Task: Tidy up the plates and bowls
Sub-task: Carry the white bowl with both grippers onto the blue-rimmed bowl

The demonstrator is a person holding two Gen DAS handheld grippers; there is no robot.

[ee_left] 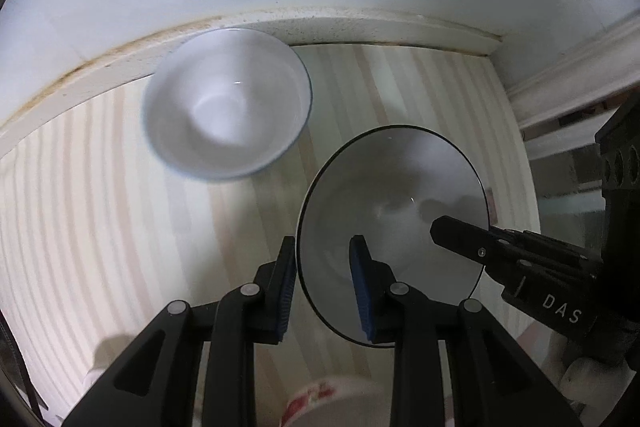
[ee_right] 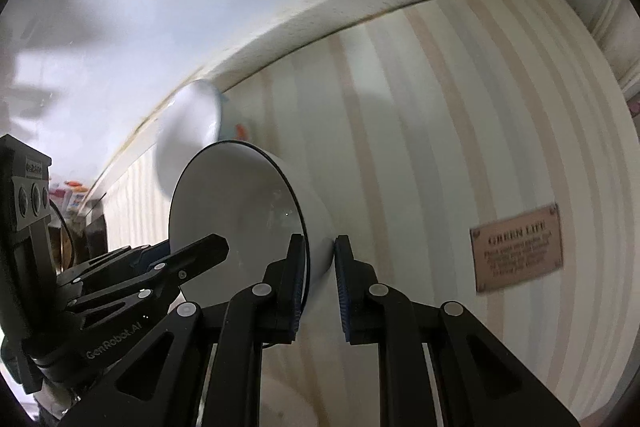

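Note:
A white bowl with a thin black rim [ee_left: 392,195] is held from both sides. My left gripper [ee_left: 322,255] is shut on its left rim, one pad outside the wall and one inside. My right gripper [ee_right: 319,247] is shut on the opposite rim of this bowl [ee_right: 240,219], and its finger [ee_left: 460,233] reaches in from the right in the left wrist view. The left gripper's fingers [ee_right: 200,251] also show in the right wrist view. Behind, a second white bowl with a blue rim [ee_left: 228,107] sits against the wall's ledge, blurred [ee_right: 188,135].
A pale striped cloth [ee_left: 100,207] covers the table, with a brown "GREEN LIFE" label [ee_right: 518,247] sewn on at the right. A stained cream ledge [ee_left: 360,27] and white wall close the back. A red-and-white dish [ee_left: 332,403] lies near the bottom edge.

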